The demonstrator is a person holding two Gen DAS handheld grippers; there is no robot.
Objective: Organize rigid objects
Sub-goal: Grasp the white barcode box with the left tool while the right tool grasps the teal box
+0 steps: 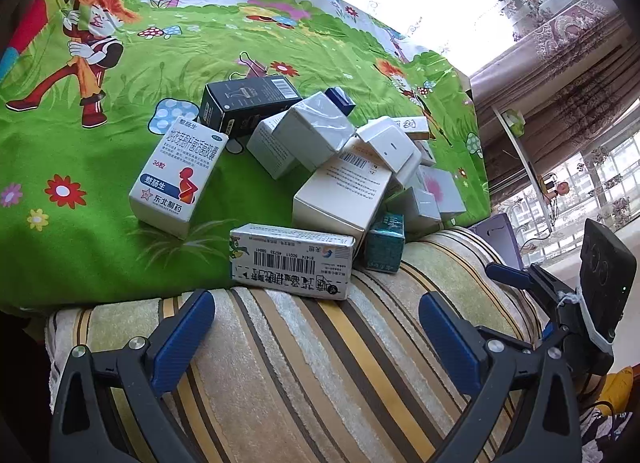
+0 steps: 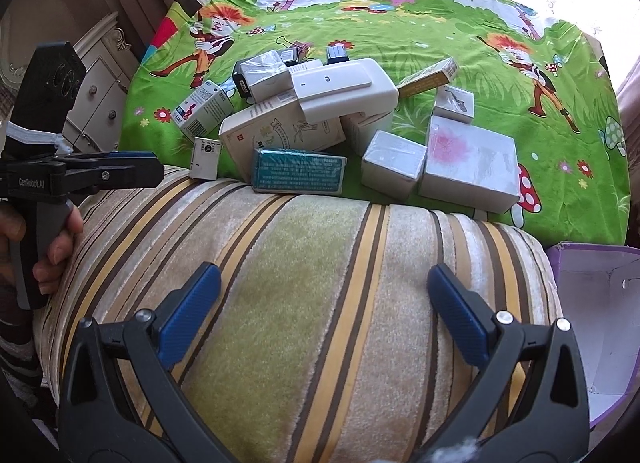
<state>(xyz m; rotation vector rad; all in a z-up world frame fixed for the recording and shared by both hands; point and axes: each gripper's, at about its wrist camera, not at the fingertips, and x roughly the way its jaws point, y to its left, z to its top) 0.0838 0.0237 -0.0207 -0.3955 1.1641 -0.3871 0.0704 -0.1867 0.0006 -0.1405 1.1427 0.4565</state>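
Note:
A pile of several small boxes lies on a green cartoon-print cloth [image 1: 120, 247]. In the left wrist view I see a white medicine box [image 1: 176, 179], a black box [image 1: 244, 107], a barcode box [image 1: 292, 261] and a teal box [image 1: 385, 241]. In the right wrist view the teal box [image 2: 298, 171] lies at the pile's near edge, with a white pink-marked box [image 2: 470, 163] on the right. My left gripper [image 1: 316, 327] is open and empty over a striped cushion, just short of the barcode box. My right gripper [image 2: 324, 303] is open and empty, short of the pile.
A striped cushion [image 2: 320, 263] lies between both grippers and the cloth. An open purple box [image 2: 596, 303] stands at the right. A white cabinet [image 2: 96, 87] and curtains are at the left. Windows [image 1: 580, 183] are behind.

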